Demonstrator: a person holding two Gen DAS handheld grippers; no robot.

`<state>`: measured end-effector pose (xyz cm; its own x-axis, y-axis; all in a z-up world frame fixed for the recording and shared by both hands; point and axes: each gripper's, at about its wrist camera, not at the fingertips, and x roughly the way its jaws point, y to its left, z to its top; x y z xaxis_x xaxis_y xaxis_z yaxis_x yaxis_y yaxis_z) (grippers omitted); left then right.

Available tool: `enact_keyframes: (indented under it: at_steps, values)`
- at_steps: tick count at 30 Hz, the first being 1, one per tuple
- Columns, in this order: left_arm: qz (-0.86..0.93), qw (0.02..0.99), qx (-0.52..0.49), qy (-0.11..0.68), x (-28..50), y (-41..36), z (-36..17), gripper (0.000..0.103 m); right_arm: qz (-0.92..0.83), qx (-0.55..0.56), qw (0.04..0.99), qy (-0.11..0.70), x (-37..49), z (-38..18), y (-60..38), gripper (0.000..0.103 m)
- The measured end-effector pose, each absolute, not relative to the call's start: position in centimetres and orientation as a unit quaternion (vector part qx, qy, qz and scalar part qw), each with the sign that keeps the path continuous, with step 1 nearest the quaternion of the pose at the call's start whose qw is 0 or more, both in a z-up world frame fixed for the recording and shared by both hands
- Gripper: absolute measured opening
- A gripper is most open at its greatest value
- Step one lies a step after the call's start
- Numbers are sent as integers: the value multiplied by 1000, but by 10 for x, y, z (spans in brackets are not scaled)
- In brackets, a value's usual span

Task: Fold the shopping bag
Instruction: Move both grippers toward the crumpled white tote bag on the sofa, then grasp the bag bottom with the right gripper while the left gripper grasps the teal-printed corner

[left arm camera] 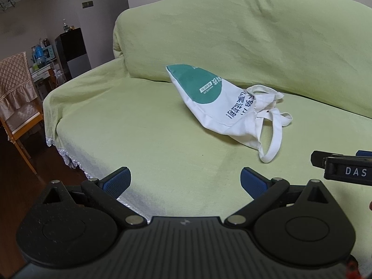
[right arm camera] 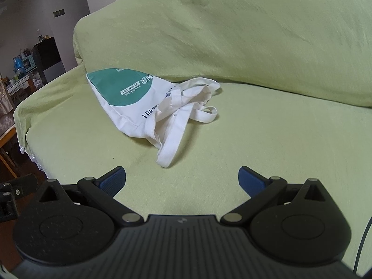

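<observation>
With the left claw (left arm camera: pixel 185 181) and right claw (right arm camera: pixel 182 180) both spread wide and empty above the sofa seat (right arm camera: pixel 267 139), approach the crumpled canvas tote bag (right arm camera: pixel 137 102) lying mid-seat, clear its tangled handles (right arm camera: pixel 186 121), and flatten it before creasing.

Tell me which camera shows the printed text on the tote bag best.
The left wrist view: the dark characters on the tote bag lie open there. In the right wrist view the handles cover most of them.
</observation>
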<state>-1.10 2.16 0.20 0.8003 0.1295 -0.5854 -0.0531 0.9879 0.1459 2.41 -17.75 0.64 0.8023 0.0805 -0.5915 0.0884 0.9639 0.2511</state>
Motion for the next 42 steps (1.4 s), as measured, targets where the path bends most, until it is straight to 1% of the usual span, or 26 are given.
enact_keyframes:
  at_steps: [10,13,16,19,25,29,32,34,35,36,38,42]
  values:
    - [50,945,37,320,-5,41,-5,101,11,110,946,304,38,11,-163,102]
    - [52,943,26,327,0,47,-11,101,5,97,954,284,41,11,-158,102]
    - [59,940,23,336,7,54,-21,101,4,110,958,264,42,6,-158,102]
    - [62,937,36,343,14,56,-33,101,-1,125,955,267,47,-4,-159,102]
    - [39,930,30,364,37,60,-56,101,53,116,940,316,72,-27,-155,102]
    - [30,923,9,384,60,69,-69,101,77,125,935,322,95,-41,-152,102]
    - [38,923,-2,382,75,78,-75,101,92,125,936,317,118,-47,-150,102]
    - [43,925,0,377,86,83,-79,101,105,122,939,305,135,-48,-148,97]
    - [45,925,4,377,91,85,-81,101,107,118,940,302,144,-49,-144,92]
    - [48,925,9,378,96,87,-83,101,108,113,941,299,153,-50,-141,83]
    - [51,924,19,380,105,91,-88,101,115,109,939,304,176,-53,-135,74]
    - [55,922,24,383,119,97,-94,101,103,90,943,303,215,-66,-122,74]
